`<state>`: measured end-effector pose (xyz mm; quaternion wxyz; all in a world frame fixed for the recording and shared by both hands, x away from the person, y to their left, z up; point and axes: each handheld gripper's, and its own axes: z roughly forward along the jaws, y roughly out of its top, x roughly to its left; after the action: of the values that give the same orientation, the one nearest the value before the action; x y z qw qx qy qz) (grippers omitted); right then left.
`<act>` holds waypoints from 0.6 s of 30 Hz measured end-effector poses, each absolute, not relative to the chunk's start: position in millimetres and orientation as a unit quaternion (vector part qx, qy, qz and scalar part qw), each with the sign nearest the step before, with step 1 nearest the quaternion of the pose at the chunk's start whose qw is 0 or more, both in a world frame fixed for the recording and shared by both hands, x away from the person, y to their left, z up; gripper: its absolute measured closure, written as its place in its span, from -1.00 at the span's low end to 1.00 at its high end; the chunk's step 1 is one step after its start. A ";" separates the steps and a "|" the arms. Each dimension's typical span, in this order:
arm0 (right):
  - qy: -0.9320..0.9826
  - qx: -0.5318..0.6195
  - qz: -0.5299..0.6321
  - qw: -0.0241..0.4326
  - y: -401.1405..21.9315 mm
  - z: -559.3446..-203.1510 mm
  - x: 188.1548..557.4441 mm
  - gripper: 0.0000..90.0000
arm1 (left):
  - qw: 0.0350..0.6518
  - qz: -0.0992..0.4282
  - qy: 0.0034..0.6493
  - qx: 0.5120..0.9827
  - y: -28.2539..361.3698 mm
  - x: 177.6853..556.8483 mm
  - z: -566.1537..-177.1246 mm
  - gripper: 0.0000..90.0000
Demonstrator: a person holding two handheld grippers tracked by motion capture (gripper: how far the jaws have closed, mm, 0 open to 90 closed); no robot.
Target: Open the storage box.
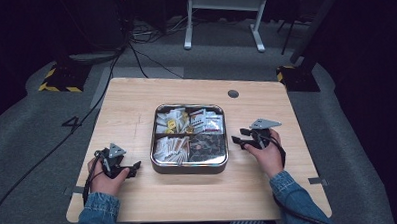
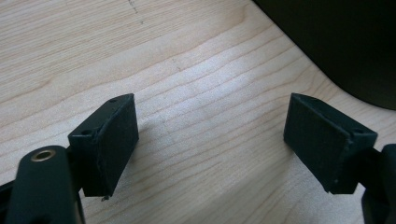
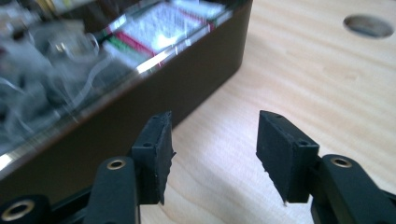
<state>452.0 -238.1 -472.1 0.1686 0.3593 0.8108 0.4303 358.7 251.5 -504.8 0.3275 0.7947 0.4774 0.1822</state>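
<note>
A square metal tin with four compartments sits in the middle of the wooden table. White and yellow sachets fill its far-left compartment, and other packets fill the rest. My left gripper rests on the table to the tin's left, pointing at it. Its jaws are open with bare wood between them, and the tin's dark wall lies just beyond. My right gripper is at the tin's right side, open and holding nothing, its left pad close beside the tin's wall.
A round cable hole lies in the table behind the tin, also seen ahead of the right jaws. Past the table's far edge are floor cables and a white desk frame.
</note>
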 end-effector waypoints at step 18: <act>0.827 0.304 0.447 0.156 -214.5 -407.7 448.7 0.14 | 0.328 0.182 0.481 0.792 250.7 359.0 -504.7 -0.59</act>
<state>448.7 -214.5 -407.7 0.1557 0.3039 0.8270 0.4465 359.0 250.7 -504.7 0.3275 0.7924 0.4814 0.1818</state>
